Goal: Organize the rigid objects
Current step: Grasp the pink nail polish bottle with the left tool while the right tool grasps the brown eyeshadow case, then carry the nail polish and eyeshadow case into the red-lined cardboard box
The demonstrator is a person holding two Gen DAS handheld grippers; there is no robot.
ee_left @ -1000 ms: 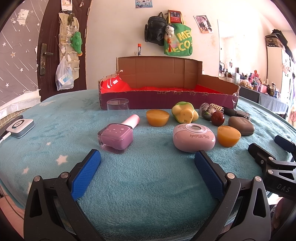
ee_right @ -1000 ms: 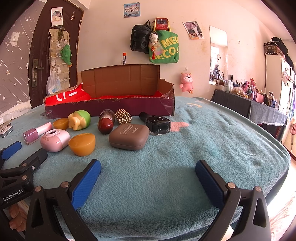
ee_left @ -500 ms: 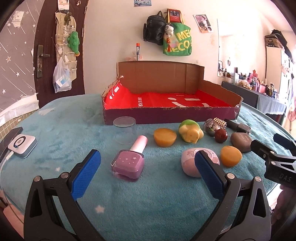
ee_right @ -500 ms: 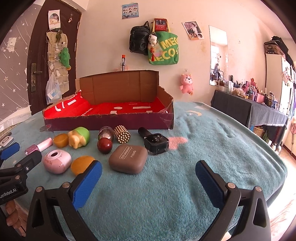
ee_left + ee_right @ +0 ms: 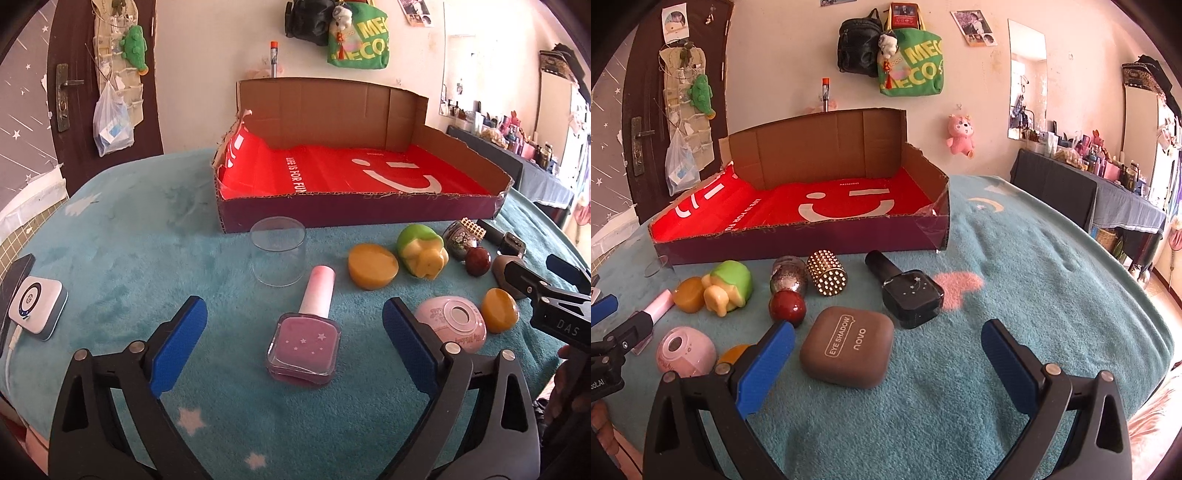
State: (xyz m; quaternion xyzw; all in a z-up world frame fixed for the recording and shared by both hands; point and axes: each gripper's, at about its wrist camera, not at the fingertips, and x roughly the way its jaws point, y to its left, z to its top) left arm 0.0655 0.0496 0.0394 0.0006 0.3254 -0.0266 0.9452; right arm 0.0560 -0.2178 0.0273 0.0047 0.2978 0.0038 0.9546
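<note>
Left gripper [image 5: 295, 339]: we see its jaws wide but closing, the pink nail polish bottle [image 5: 304, 341] lying between them, untouched.
Right gripper [image 5: 886, 354]: jaws spread wide, holding nothing; we see the brown eye shadow case [image 5: 847, 349] just beyond its left pad.
Cardboard box [image 5: 798, 240]: red-lined, at the far side of the teal blanket [image 5: 1015, 295].
Other pieces: clear cup [image 5: 277, 256], black polish bottle [image 5: 905, 291], what we take for a pink compact [image 5: 452, 326], all in front of the box.
</note>
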